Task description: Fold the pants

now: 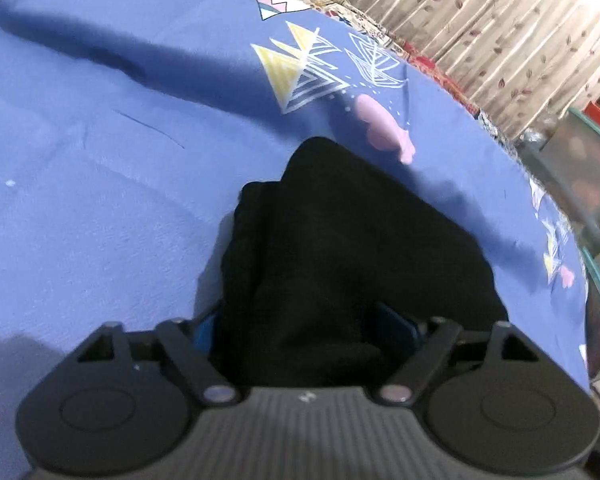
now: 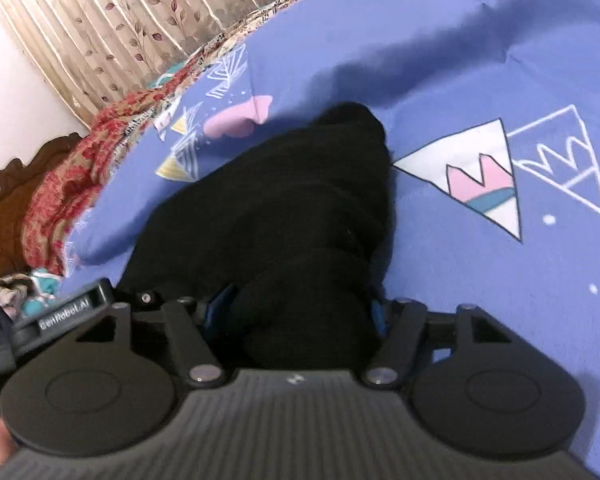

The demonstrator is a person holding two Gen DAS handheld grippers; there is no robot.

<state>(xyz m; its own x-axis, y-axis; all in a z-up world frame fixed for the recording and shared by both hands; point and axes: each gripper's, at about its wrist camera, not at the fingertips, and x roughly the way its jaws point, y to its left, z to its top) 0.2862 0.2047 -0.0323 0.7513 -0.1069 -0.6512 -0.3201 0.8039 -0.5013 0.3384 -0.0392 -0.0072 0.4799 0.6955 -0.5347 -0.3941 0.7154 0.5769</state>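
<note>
The black pants (image 1: 340,240) hang bunched over a blue bedsheet (image 1: 100,220) with triangle prints. My left gripper (image 1: 306,326) is shut on a thick fold of the pants; the cloth fills the gap and hides most of its blue pads (image 1: 206,330). In the right wrist view the same black pants (image 2: 284,200) stretch away over the sheet (image 2: 480,300). My right gripper (image 2: 296,308) is shut on another bunch of the pants, with only slivers of its blue pads (image 2: 220,300) showing. The cloth looks lifted a little off the sheet.
A red floral quilt (image 2: 68,184) lies along the bed's far edge, before a beige leaf-print curtain (image 2: 120,20). A carved wooden headboard (image 2: 4,200) shows at the left. A glass-topped surface (image 1: 580,168) stands beside the bed in the left wrist view.
</note>
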